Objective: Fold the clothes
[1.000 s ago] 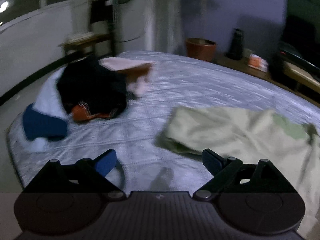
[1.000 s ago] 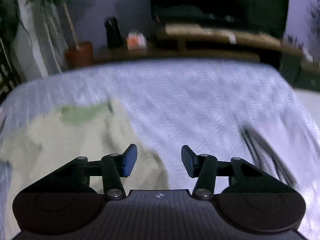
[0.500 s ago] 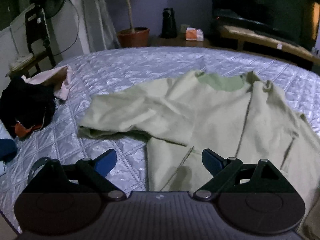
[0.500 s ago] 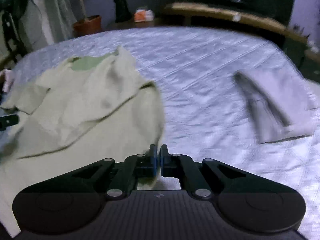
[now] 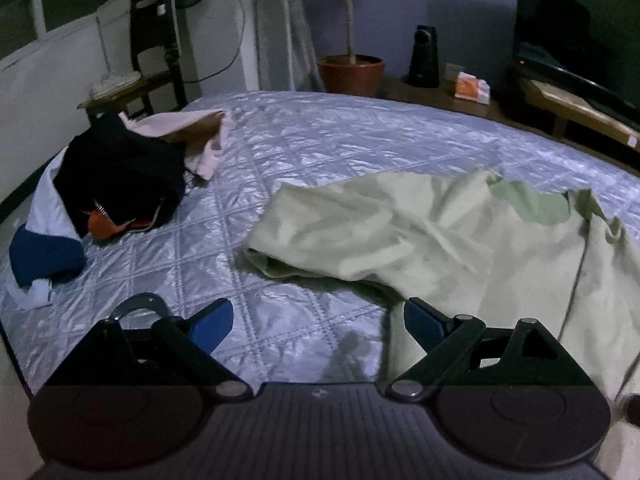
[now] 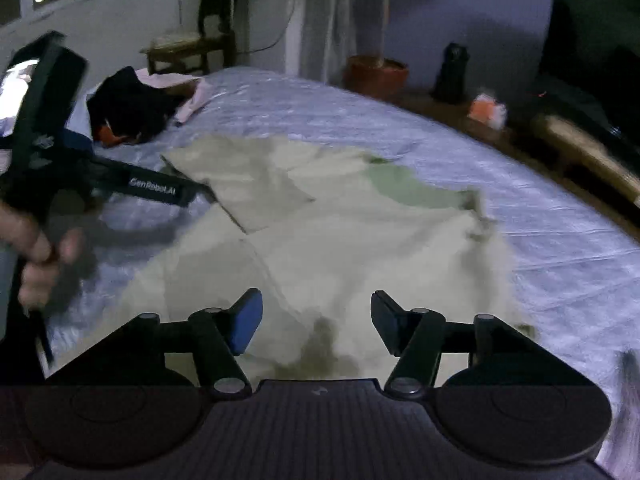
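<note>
A pale green T-shirt (image 5: 460,240) lies spread and rumpled on the quilted silver bedspread (image 5: 340,148); it also shows in the right wrist view (image 6: 320,240). My left gripper (image 5: 318,318) is open and empty, low over the bedspread beside the shirt's left sleeve (image 5: 312,236). It also shows from the side in the right wrist view (image 6: 160,190), held by a hand (image 6: 36,248). My right gripper (image 6: 316,326) is open and empty, just above the shirt's near part.
A pile of dark, pink, white and blue clothes (image 5: 100,192) sits at the bed's far left. Behind the bed stand a potted plant (image 5: 352,72), a chair (image 5: 132,80), a dark speaker (image 5: 424,56) and a TV on a low wooden bench (image 5: 576,108).
My right gripper was shut half a second ago and has opened, swinging left over the shirt. My left gripper's view has shifted left, and it stays open.
</note>
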Tool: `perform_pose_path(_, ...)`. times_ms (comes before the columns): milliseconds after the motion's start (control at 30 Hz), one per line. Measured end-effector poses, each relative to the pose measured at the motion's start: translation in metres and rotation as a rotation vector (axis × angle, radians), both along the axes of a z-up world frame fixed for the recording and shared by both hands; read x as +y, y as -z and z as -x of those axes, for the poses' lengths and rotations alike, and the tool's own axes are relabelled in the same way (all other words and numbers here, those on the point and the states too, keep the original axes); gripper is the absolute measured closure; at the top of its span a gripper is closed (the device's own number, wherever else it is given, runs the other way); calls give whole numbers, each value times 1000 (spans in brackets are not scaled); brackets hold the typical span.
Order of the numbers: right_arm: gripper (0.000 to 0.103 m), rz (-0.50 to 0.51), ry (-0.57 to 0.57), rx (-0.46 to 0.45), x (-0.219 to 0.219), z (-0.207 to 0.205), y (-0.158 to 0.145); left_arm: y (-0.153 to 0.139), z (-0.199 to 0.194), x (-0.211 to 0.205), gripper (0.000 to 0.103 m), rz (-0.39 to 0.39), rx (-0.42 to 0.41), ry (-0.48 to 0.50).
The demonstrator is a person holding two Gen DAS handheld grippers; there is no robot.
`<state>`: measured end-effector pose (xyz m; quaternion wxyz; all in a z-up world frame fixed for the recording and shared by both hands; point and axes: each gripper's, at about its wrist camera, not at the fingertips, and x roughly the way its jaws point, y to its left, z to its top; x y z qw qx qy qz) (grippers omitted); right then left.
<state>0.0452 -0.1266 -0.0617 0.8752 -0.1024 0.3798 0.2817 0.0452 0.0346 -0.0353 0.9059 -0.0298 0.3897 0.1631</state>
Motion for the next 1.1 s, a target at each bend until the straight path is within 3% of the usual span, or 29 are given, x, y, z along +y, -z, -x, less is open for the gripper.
perform_pose_path(67, 43, -15, -1, 96, 6, -21, 17, 1, -1, 4, 12, 7, 8, -8)
perform_pose_path(100, 51, -17, -9, 120, 8, -25, 21, 2, -2, 5, 12, 10, 9, -10)
perform_pose_path(133, 73, -22, -26, 151, 9, -27, 24, 2, -2, 6, 12, 12, 9, -12)
perform_pose_path(167, 87, -23, -47, 168, 9, -27, 26, 2, -2, 7, 12, 12, 7, -12)
perform_pose_path(200, 95, -17, -72, 164, 7, -22, 25, 2, -2, 7, 12, 12, 7, -10)
perform_pose_path(367, 94, -26, -85, 182, -15, 3, 16, 3, -2, 8, 12, 15, 10, -1)
perform_pose_path(467, 96, -5, 42, 139, -37, 20, 6, 3, -1, 11, 12, 13, 13, -11)
perform_pose_path(500, 96, -55, 125, 116, -46, 22, 2, 3, -1, 11, 12, 15, 15, -16)
perform_pose_path(600, 97, -394, 460, 18, -119, 30, -17, 3, 0, 9, 12, 10, 17, -18)
perform_pose_path(733, 94, -818, 1048, -180, -231, 51, -22, 1, 1, 2, 12, -2, 11, 2)
perform_pose_path(800, 79, -898, 1364, -237, -272, 61, -18, 0, 2, -1, 12, -8, 8, 12)
perform_pose_path(833, 61, -876, 1455, -250, -286, 62, -18, 0, 3, -3, 12, -10, 6, 17)
perform_pose_path(867, 54, -781, 1435, -238, -289, 58, -23, 0, 3, -4, 12, -13, 4, 22)
perform_pose_path(933, 53, -560, 1273, -191, -278, 51, -37, -2, 3, -7, 12, -31, -4, 37)
perform_pose_path(1000, 52, -412, 984, -105, -243, 51, -48, -3, 3, -7, 12, -37, -6, 39)
perform_pose_path(1033, 44, -341, 817, -19, -217, 52, -48, -3, 3, -6, 12, -36, -5, 37)
perform_pose_path(1100, 41, -143, 505, 110, -156, 61, -41, -4, 5, -5, 12, -32, -6, 33)
